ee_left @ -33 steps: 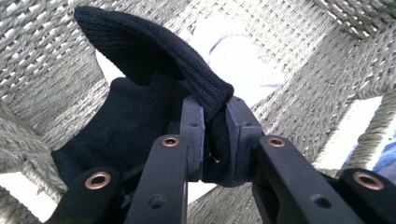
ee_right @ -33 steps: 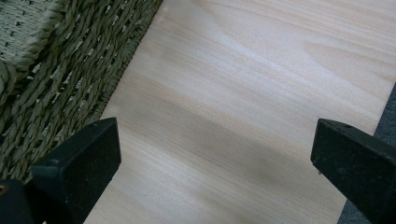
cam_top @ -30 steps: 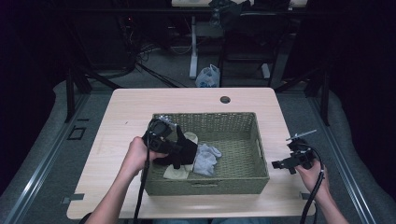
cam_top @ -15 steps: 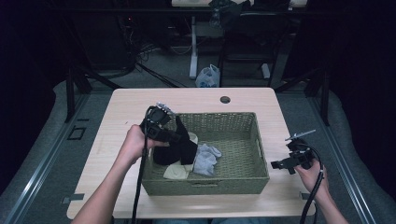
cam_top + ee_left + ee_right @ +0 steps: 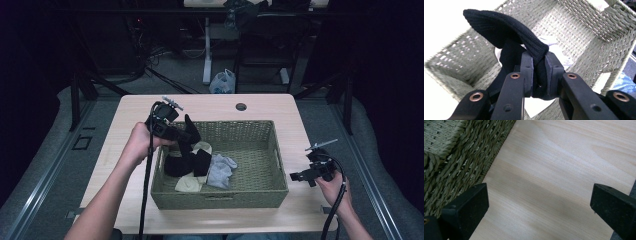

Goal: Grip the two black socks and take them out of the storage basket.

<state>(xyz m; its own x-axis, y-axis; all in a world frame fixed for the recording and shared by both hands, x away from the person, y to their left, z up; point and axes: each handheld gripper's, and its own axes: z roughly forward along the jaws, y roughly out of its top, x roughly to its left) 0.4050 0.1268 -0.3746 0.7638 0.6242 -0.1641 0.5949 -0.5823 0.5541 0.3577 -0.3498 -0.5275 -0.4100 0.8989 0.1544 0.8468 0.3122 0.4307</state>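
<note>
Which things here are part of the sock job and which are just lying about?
In the job: left gripper clamping a black knitted sock; woven green basket; cream sock and grey sock inside.
Lying about: white plastic bag on the floor; open right gripper over the wooden table.

Black knit sock (image 5: 506, 30): ribbed, thick, folded over at pinch point, clamped between pads of left claw (image 5: 539, 72). One end sticks up past pads, rest hangs down into basket (image 5: 260, 187). In high view sock (image 5: 187, 145) lifted at basket's left rim, lower end still touching pile of cream and grey socks (image 5: 210, 167) on basket floor.
</note>
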